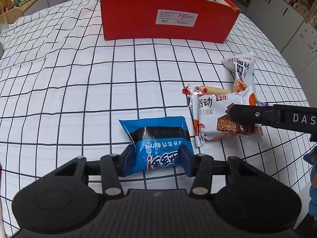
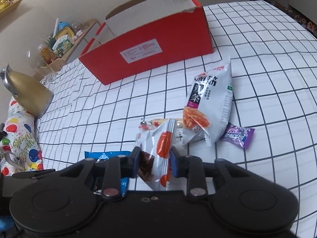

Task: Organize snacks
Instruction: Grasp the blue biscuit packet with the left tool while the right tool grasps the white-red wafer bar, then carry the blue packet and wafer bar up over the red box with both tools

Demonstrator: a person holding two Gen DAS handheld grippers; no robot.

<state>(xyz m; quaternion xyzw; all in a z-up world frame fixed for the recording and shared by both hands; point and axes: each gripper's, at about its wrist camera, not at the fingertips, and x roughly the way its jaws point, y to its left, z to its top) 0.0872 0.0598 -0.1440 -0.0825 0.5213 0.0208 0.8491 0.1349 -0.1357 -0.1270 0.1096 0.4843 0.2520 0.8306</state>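
Note:
My left gripper (image 1: 157, 158) is shut on the near end of a blue snack packet (image 1: 156, 136), which lies on the checked tablecloth. To its right, a white chocolate-cake packet (image 1: 210, 107) is pinched from the right by my right gripper (image 1: 232, 114). In the right wrist view the right gripper (image 2: 155, 161) is shut on that white packet (image 2: 164, 144), which stands crumpled on edge between the pads. An open red box (image 1: 168, 17) stands further back on the table. A grey spicy-strip packet (image 2: 210, 95), a sausage stick (image 2: 160, 121) and a purple candy (image 2: 237, 136) lie just beyond the white packet.
A gold jug (image 2: 27, 91) and a balloon-printed bag (image 2: 19, 138) sit at the table's left edge. A wooden shelf with clutter (image 2: 59, 41) stands behind it. White cabinets (image 1: 281, 15) stand beyond the table's right side.

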